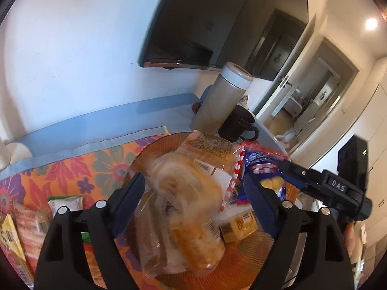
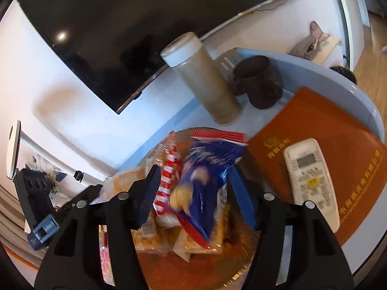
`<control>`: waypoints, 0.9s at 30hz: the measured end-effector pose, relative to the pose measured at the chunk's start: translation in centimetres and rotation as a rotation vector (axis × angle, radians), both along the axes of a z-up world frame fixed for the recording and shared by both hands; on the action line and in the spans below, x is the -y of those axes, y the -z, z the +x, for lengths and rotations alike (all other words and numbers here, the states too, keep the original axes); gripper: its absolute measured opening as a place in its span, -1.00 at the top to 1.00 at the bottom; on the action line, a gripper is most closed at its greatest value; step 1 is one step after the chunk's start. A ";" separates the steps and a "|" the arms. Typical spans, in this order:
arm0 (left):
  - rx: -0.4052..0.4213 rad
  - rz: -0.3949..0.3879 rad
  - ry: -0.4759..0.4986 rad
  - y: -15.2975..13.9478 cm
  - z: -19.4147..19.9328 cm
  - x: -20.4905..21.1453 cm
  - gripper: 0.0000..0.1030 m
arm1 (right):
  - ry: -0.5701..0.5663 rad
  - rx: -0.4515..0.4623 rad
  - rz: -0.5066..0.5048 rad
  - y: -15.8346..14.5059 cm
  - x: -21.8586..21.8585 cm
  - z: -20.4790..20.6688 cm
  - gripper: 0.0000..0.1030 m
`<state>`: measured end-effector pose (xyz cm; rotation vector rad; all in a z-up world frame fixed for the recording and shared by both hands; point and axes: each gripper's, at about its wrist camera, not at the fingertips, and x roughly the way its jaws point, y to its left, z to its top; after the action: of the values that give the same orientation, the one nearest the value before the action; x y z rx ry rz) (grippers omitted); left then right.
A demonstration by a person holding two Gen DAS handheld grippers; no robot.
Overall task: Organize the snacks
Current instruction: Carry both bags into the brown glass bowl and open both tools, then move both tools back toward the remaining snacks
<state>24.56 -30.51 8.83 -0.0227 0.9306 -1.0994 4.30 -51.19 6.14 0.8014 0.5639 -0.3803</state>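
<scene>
1. Both grippers are held over the amber glass plate [image 1: 154,149], where the snacks are piled; the step in hand is judged to be dropping packets onto that pile
2. Left gripper [image 1: 193,193]: the jaws are spread wide, and a clear-wrapped pastry packet [image 1: 191,207] lies blurred between them at centre frame; no pad contact is visible, so it is taken as released or falling
3. Right gripper [image 2: 193,193]: the jaws are also parted, with a blue snack bag [image 2: 205,183] between them, lower centre, blurred; whether a pad touches it cannot be told
4. To do it well: the jaws should be kept over the plate's middle, and release is best made low so that nothing slides off the rim
5. More packets [image 1: 65,203] are seen on the floral cloth [image 1: 72,166], lower left of the left view, outside the plate
6. The thermos [image 2: 205,79], mug [image 2: 261,84] and remote [image 2: 312,181] are seen near the plate and should not be knocked
</scene>
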 end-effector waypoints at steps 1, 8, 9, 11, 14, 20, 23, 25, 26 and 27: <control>-0.007 -0.009 -0.011 -0.2 0.0 -1.1 -0.60 | -0.002 0.009 0.014 0.1 0.0 -0.5 -0.21; 0.018 -0.068 -0.054 -3.6 -2.6 -8.5 -0.70 | 0.004 0.003 -0.019 -1.0 -3.0 -2.9 -0.21; 0.040 -0.076 -0.059 -4.4 -3.3 -9.8 -0.71 | 0.022 -0.010 -0.040 -1.4 -3.7 -3.4 -0.21; 0.084 -0.077 -0.082 -5.5 -4.4 -12.3 -0.71 | 0.029 -0.006 -0.058 -2.1 -5.0 -4.1 -0.21; 0.139 -0.051 -0.146 -6.5 -5.7 -16.0 -0.71 | -0.004 0.000 -0.072 -2.8 -8.2 -4.5 -0.23; 0.198 -0.067 -0.283 -7.1 -7.8 -25.5 -0.75 | -0.165 -0.021 -0.129 -2.5 -16.0 -1.4 -0.32; 0.210 -0.042 -0.378 -6.4 -7.5 -29.7 -0.76 | -0.219 -0.069 -0.220 -1.9 -20.7 0.8 -0.32; 0.163 -0.019 -0.437 -5.0 -6.7 -32.4 -0.76 | -0.278 -0.089 -0.254 -1.0 -23.7 2.5 -0.34; 0.133 -0.001 -0.471 -3.8 -6.3 -33.6 -0.76 | -0.299 -0.100 -0.257 -0.5 -24.7 3.3 -0.41; 0.108 0.021 -0.504 -2.5 -5.9 -34.7 -0.76 | -0.316 -0.115 -0.263 0.2 -25.9 4.2 -0.48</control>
<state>18.71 4.23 11.29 -0.1707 0.7818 -0.6173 8.53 -25.27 5.90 0.4296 0.7196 -0.2036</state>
